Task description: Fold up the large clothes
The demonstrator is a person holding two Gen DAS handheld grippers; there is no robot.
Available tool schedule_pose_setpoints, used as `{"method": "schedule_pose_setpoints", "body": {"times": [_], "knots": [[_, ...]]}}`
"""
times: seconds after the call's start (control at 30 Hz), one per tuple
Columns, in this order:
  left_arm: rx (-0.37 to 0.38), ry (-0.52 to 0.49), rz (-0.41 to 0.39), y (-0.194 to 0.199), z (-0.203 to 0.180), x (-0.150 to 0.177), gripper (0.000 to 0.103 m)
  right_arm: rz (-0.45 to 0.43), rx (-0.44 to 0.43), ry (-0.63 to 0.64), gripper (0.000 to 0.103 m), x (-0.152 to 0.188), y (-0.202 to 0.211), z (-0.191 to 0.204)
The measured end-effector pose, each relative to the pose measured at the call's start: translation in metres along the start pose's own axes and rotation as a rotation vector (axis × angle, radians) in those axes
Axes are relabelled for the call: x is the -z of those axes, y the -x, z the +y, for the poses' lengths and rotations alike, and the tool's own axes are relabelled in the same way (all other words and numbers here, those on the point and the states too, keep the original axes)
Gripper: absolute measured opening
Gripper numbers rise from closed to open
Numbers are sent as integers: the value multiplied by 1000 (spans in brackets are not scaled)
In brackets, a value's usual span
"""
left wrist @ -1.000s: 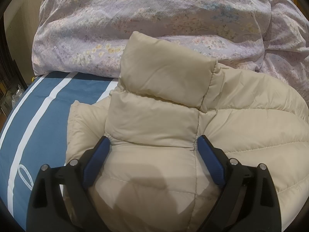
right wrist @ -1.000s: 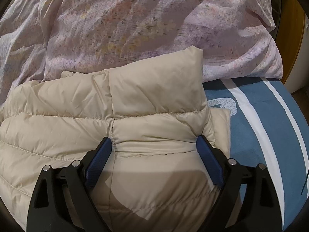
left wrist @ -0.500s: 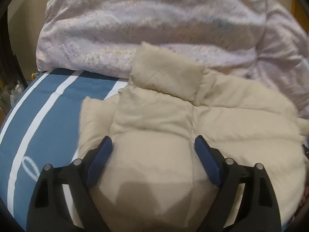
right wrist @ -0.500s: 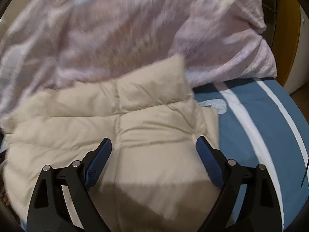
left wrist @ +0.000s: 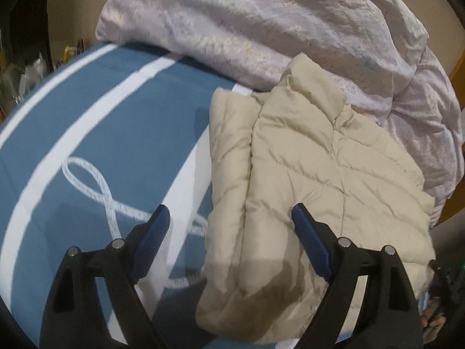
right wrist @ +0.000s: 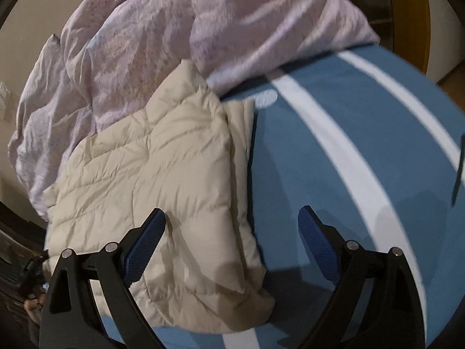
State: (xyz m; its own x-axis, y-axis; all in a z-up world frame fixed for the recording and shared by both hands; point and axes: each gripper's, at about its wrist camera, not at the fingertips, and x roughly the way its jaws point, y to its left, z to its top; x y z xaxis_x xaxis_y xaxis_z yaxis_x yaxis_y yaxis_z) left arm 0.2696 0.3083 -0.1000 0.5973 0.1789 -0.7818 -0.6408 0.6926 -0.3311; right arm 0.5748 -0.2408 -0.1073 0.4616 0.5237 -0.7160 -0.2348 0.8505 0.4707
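- Bedding covers the surface: a blue sheet [left wrist: 96,133] with white stripes and a rope-loop print.
- A lilac floral quilt [left wrist: 261,23] is heaped along the far side against a beige wall.
- The folded cream puffer jacket [left wrist: 305,174] lies on the sheet, its far end touching the quilt.
- The left gripper [left wrist: 231,226] and right gripper [right wrist: 232,226] both hover wide apart, holding nothing.
- Blurred clutter, possibly shelving, shows at the left view's edge.
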Motion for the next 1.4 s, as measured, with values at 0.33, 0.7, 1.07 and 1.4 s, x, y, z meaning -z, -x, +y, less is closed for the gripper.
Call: {"method": "schedule_pose_setpoints", "body": {"times": [0.33, 0.7, 1.07, 1.4], "knots": [[70, 27, 45, -3, -1, 6, 83, 45, -49, 8, 89, 7, -11, 7], [203, 141, 80, -5, 1, 14, 46, 68, -181, -91, 46, 15, -13, 0], [265, 142, 38, 27, 14, 14, 15, 48, -281, -112, 18, 28, 17, 12], [247, 90, 37, 75, 57, 40, 15, 90, -351, -83, 18, 74, 41, 28]]}}
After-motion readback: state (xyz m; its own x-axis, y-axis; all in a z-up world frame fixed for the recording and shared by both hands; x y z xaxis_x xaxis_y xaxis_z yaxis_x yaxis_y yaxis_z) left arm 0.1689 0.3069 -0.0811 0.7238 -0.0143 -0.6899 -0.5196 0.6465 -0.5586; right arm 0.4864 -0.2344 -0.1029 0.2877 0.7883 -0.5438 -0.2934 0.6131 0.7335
